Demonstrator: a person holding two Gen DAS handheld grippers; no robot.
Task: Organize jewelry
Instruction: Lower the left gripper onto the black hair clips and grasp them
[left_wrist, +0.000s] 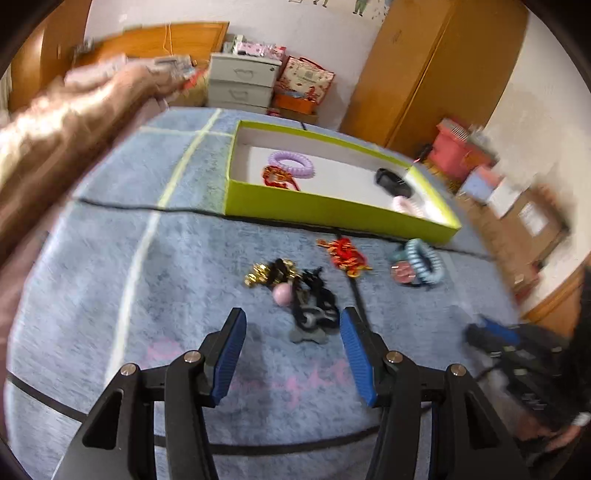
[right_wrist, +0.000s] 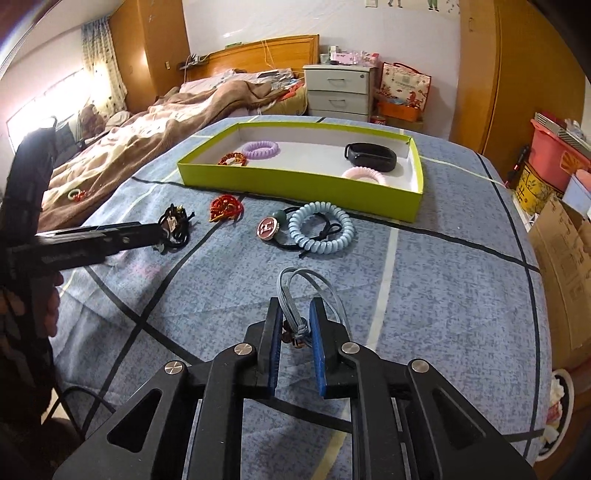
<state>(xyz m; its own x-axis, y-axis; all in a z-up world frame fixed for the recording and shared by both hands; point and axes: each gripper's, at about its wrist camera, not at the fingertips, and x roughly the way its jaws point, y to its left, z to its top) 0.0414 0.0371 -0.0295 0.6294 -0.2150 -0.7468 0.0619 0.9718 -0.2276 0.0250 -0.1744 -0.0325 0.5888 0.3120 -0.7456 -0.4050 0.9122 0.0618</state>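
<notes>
My right claw (right_wrist: 295, 325) is clamped on a grey cord bracelet (right_wrist: 303, 291), the pads pinching it near its knot while the loop pokes out past the tips. The hold is thin: only a few strands sit between the pads, so a quick swing could let the cord slide out, or the free loop could snag on something as I carry it.

Just beyond that claw lie a pale blue coil band (right_wrist: 320, 227) and a round red-faced charm (right_wrist: 267, 227), with black ties tangled beneath them. Dragging the loop low over these could hook one and pull it along.

My left claw (left_wrist: 291, 328) hangs open over a knot of black ties (left_wrist: 314, 299), a pink bead (left_wrist: 283, 294) and gold pieces (left_wrist: 258, 275). Closing here would likely gather several at once. A red knotted ornament (left_wrist: 345, 256) lies a little further ahead.

Farthest is the green box (right_wrist: 295, 184) on the bed, already holding a purple coil (right_wrist: 260, 149), a black band (right_wrist: 370, 157) and a pink coil (right_wrist: 364, 174). Its near wall could catch a low approach.
</notes>
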